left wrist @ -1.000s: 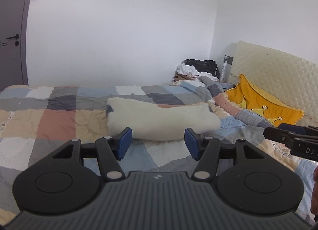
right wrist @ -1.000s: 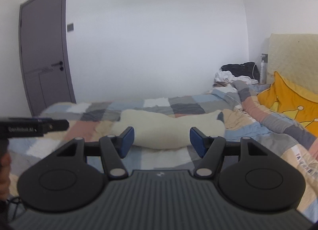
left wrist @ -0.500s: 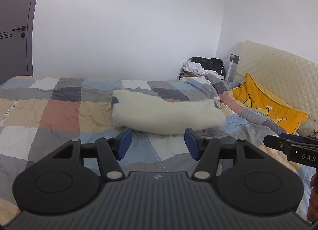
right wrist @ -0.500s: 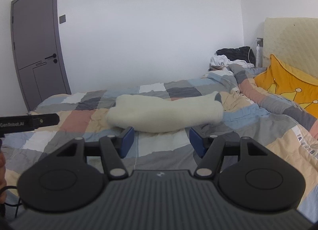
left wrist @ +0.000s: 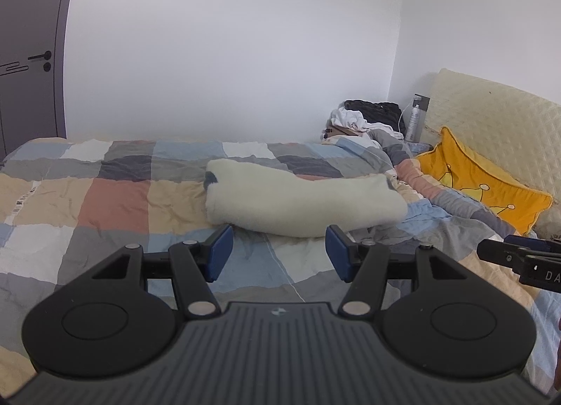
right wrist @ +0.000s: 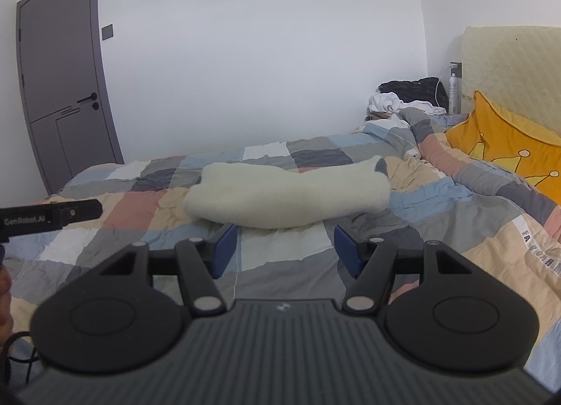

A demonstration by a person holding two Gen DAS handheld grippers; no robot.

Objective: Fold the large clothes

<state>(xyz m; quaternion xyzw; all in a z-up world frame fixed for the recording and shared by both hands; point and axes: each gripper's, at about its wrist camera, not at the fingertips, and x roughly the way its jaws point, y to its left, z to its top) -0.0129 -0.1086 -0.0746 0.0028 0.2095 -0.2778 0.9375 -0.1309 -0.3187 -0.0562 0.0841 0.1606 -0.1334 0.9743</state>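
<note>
Because both grippers hang above the near edge of the patchwork checked quilt (left wrist: 115, 201) with nothing between their blue pads, the scene reads as an approach or a pause, not a grasp.

From the left: the grey door with a black handle (right wrist: 66, 96) stands shut in the far wall. The left gripper (left wrist: 278, 247) is spread wide and empty, aimed at the quilt just short of the garment. The cream fleecy garment, folded into a long thick bundle (left wrist: 301, 201), lies across the middle of the bed, resting on the quilt and apart from both tools. Its compact shape suggests that most folds are made. The right gripper (right wrist: 285, 247) is likewise spread and empty, pointed at the same bundle from slightly further right. At the right, the yellow cushion with crown prints (right wrist: 512, 149) leans on the quilted cream headboard (left wrist: 498, 124).

Limits of view:
- A dark patch shows at one end of the bundle; its nature cannot be determined.
- The bundle's underside and inner layers are hidden.
- The pile of dark and white clothes (left wrist: 364, 114) in the far corner is too small to identify.
- Each gripper appears in the other's view only as a cut-off black bar.
</note>
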